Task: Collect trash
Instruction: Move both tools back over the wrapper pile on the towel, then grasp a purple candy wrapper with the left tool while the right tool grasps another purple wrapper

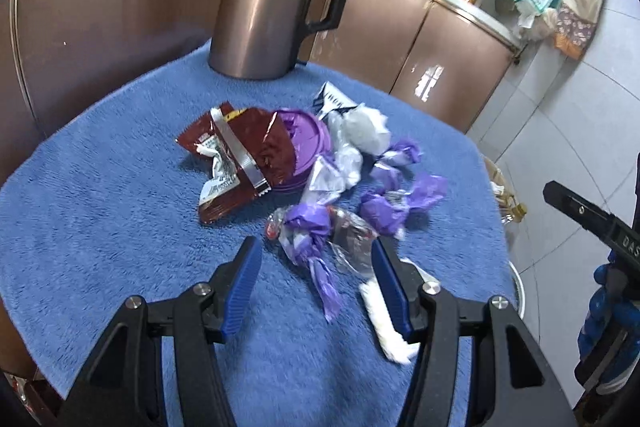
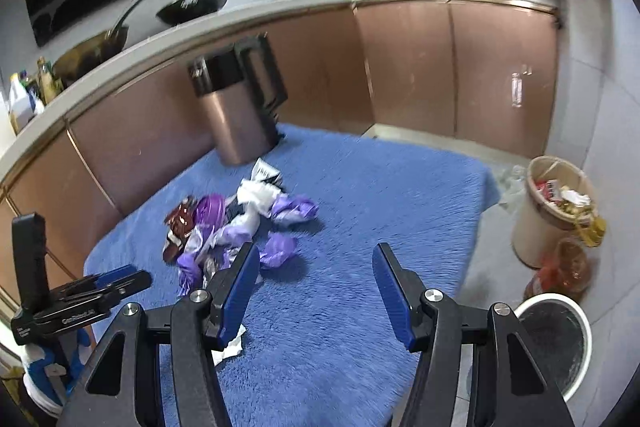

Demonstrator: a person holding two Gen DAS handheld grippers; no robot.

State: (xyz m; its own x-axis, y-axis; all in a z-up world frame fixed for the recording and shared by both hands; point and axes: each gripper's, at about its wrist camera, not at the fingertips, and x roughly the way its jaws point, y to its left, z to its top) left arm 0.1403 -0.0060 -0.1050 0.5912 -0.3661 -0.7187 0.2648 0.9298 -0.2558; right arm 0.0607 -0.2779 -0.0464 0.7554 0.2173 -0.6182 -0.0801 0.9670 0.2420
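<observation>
Left tool [image 1: 316,259] spread apart and empty, nearer, straddling the purple wrapper [image 1: 310,239] at the near edge of the trash pile [image 1: 320,163] on the blue counter [image 1: 100,187], long axis running near-to-far; right tool [image 2: 316,267] also apart, right of pile.

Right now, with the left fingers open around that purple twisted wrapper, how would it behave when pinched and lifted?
The purple twisted wrapper looks like thin crinkled film, so it would probably crush flat and flop. It seems very light, so it may cling or slip off the left gripper. It overlaps the clear wrapper, which might drag along.
</observation>
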